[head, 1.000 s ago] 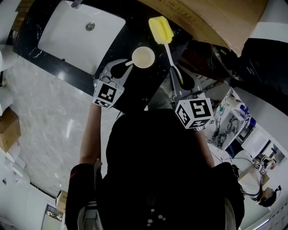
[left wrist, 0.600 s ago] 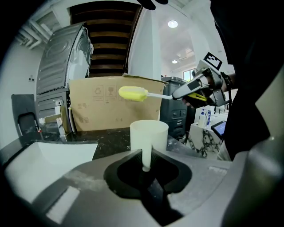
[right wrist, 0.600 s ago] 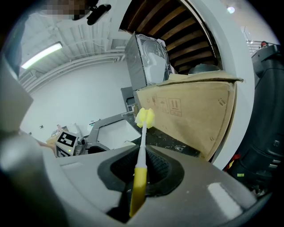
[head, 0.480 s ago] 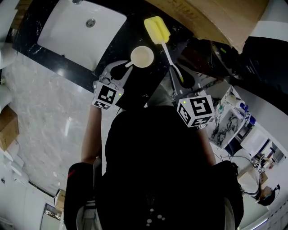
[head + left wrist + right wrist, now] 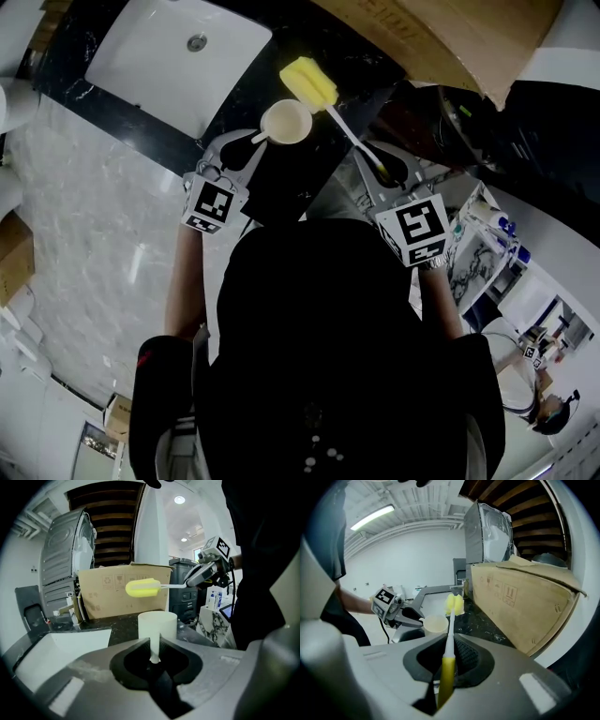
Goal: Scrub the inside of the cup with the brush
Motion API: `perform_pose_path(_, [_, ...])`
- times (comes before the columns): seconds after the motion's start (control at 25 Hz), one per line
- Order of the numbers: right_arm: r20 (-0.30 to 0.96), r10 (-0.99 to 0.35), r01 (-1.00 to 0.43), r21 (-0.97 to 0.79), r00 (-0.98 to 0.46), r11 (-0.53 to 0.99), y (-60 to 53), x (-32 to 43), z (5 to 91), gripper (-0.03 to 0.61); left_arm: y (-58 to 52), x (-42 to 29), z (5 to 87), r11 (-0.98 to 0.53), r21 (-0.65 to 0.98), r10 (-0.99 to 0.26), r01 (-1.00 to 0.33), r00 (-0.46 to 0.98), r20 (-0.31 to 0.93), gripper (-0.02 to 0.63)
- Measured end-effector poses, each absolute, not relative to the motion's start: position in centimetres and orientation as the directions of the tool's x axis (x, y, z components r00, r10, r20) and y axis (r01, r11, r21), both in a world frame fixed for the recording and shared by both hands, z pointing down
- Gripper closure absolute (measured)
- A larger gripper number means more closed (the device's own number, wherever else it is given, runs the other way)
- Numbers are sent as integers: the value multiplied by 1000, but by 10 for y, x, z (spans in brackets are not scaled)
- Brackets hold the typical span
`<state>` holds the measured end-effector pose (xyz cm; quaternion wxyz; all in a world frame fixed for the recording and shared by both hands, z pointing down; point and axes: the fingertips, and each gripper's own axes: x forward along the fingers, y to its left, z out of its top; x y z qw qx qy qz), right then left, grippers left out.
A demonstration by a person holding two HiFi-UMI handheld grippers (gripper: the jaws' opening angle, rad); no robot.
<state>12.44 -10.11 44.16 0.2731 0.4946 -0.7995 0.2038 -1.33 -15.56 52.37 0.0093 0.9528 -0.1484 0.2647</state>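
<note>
My left gripper is shut on the handle of a small cream cup, held upright over the black counter. In the left gripper view the handle is pinched between the jaws and the cup stands just beyond them. My right gripper is shut on the yellow-and-white handle of a brush. Its yellow sponge head hangs just behind and above the cup's rim, outside the cup. From the right gripper view the sponge is beside the cup.
A white sink is set in the black counter to the left of the cup. A large cardboard box stands behind on the right. The pale marble floor lies to the left.
The brush has swung left, and its sponge head now sits close behind the cup's rim. The cup and left gripper have drifted a little left and farther away.
</note>
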Motion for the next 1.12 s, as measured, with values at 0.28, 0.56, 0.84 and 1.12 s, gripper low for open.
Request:
perform_pose_path(0.28, [720,-548,-826,-61,-425,560,-90,124,436,537,-151,-30,519,-955,-85,-284,-285,790,543,554])
perform_pose_path(0.56, [791,-440,-709,11,-425,705,-86,121,426,537,-150,-42,521,-954,-119,-289,-274,743,604,554])
perform_pose_path(0.84, [859,-315,-581,24,-405,813,-77,115,424,537,-146,-38,514,-959,-187,-285,-215,713,641,554])
perform_pose_path(1.12, [913,-209,-486,14,-349,874,-79,113,438,537,-143,-30,512,-959,-264,-262,-104,682,683,554])
